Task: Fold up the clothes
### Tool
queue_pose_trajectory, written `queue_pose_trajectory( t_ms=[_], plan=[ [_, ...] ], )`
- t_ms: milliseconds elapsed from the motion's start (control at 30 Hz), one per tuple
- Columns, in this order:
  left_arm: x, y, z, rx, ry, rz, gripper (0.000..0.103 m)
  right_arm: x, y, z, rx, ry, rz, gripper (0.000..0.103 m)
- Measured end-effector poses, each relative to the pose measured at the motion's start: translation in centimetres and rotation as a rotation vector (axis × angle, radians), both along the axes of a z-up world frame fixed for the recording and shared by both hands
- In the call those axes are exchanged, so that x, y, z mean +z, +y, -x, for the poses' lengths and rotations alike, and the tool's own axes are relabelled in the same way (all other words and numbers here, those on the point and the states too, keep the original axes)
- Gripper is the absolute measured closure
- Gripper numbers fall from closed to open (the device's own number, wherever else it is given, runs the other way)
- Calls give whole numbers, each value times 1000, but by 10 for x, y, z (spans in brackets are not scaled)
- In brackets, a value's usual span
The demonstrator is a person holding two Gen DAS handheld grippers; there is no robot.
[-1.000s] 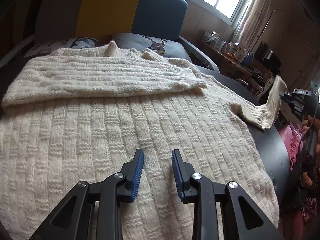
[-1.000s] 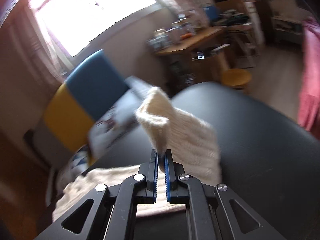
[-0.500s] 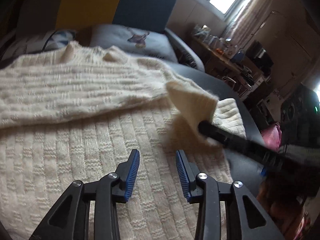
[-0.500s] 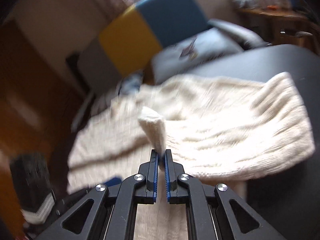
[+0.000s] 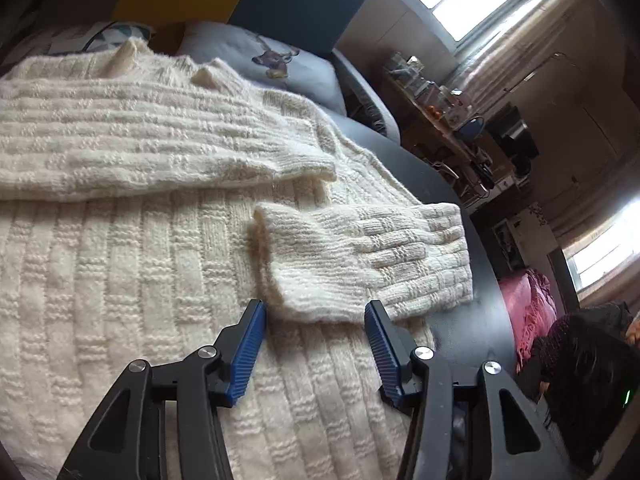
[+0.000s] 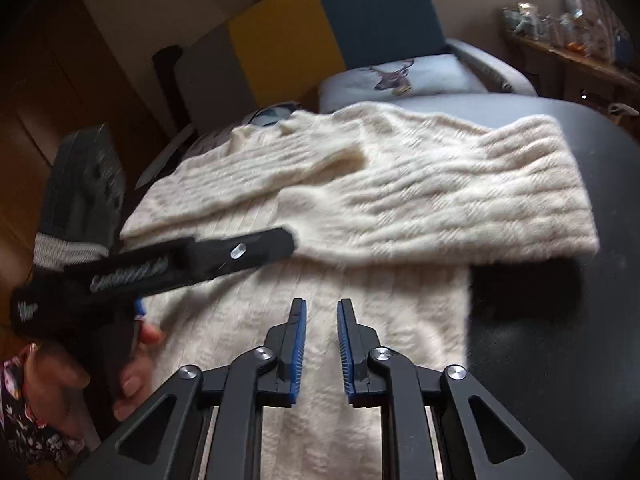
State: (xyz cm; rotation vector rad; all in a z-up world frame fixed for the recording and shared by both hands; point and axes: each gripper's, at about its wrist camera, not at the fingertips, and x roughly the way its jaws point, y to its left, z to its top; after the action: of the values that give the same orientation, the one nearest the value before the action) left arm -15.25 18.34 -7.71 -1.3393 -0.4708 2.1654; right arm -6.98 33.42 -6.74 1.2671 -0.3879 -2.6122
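Sweater [image 5: 120, 264], cream knit, lies flat on the dark table [image 6: 560, 360] with both sleeves crossed over the chest: one sleeve [image 5: 160, 148] runs along the top below the collar, the other [image 5: 360, 256] is doubled across the body with its cuff end just ahead of my left gripper [image 5: 316, 344]. Left fingers spread wide, holding nothing, low over the knit, the cuff sitting between the tips; I read that as poised to flatten or tug the cuff square. Right gripper [image 6: 322, 344] parted a little, empty, hovering above the lower body of the sweater. In the right view the left gripper shows from the side, a hand [image 6: 76, 376] wrapped round its handle. Sleeves in makes a plain rectangle, so I judge the sleeve stage about done; next would be taking the hem and bringing it up toward the collar. Risk: thick, loose knit, the short sleeve fold could slide off the table edge when the body is lifted
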Motion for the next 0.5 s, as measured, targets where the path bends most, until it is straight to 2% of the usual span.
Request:
queue_pose_trajectory(
  t_ms=[67,167,200,233,267,300,400,500],
  plan=[
    [0,5,5,22,-4,1,51,-9,-4,-1,-7,-13,-20,89],
    [1,15,12,27,-11,7,53,-10,-9,-7,-8,20,-60,89],
    [1,19,13,29,-13,13,59,-10,-10,-7,-13,25,-62,89],
    [1,22,14,24,-11,25,72,-11,-10,-8,-17,27,-61,89],
    [1,26,14,13,-4,44,80,-11,-11,-8,-20,29,-60,89],
    [1,29,15,3,3,63,96,-11,-10,-8,-23,31,-57,89],
    [11,31,13,-18,57,81,97,-11,-8,-8,-30,34,-40,89],
    [41,23,16,-30,133,35,97,-6,1,-10,-53,37,15,90]
  ],
)
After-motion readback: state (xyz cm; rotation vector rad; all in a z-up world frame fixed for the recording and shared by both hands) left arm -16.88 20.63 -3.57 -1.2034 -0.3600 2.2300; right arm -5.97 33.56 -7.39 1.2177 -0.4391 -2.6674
